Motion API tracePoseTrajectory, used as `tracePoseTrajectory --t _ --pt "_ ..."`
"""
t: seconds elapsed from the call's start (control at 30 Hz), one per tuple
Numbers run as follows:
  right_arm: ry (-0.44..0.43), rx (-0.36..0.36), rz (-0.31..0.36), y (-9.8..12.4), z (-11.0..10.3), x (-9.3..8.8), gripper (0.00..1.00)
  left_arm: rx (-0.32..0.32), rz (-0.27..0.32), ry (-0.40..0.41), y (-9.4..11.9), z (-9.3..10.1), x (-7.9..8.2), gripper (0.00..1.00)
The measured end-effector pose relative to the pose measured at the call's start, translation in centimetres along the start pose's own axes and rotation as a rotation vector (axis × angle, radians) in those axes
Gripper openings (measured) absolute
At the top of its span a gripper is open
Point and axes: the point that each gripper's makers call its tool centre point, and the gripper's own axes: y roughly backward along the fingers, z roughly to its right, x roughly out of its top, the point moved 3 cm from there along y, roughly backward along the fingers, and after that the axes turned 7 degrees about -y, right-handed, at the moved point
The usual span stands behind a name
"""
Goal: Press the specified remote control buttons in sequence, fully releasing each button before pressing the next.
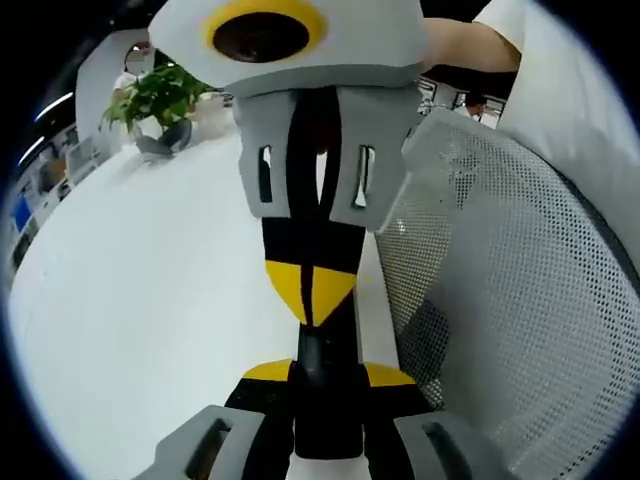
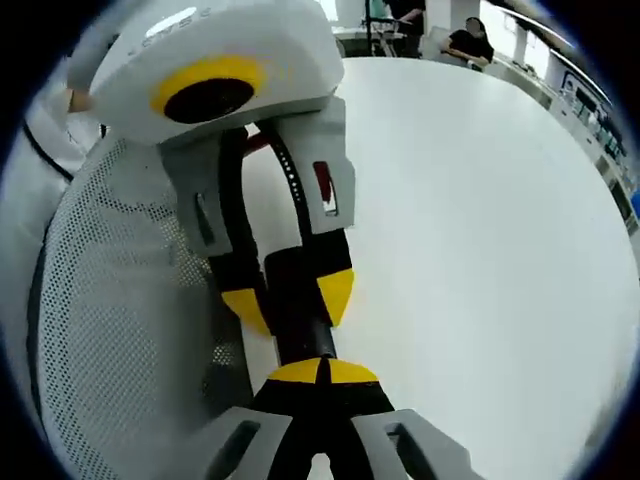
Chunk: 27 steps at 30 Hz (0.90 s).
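Note:
A slim black remote [image 1: 326, 400] lies edge-on between the yellow-tipped jaws of my left gripper [image 1: 328, 373], which is shut on it. My right gripper [image 1: 312, 300] comes down from the top of the left gripper view, shut, its yellow tip meeting the remote's near end. In the right gripper view my right gripper [image 2: 320, 372] is shut, its tip against the black remote [image 2: 300, 335], which the left gripper [image 2: 290, 300] clamps from above. The remote's buttons are hidden, so I cannot tell which one is touched.
A wide white table [image 1: 150, 300] spreads below both grippers. A white mesh chair back [image 1: 520, 300] stands close beside them and shows as chair mesh [image 2: 110, 300] too. A potted plant [image 1: 160, 95] sits at the table's far end. People [image 2: 470, 40] sit far off.

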Motion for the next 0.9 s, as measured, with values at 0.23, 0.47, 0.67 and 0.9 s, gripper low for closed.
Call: tracePoseTrajectory --t 0.23,0.47,0.67,0.9 --pt "-0.023 -0.003 -0.013 -0.1 0.1 0.0 0.0 -0.011 0.017 0.026 0.0 0.0 0.0 0.24" --pt "-0.06 -0.052 0.04 -0.2 0.2 0.0 0.0 -0.011 0.021 0.03 0.0 0.0 0.0 0.24" --pt "-0.054 -0.094 0.141 0.0 -0.1 -0.3 0.0 -0.006 0.017 0.025 0.0 0.0 0.0 0.24" --pt "0.03 -0.103 0.184 0.3 -1.8 0.2 0.0 0.001 0.019 0.024 0.1 0.0 -0.1 0.24"
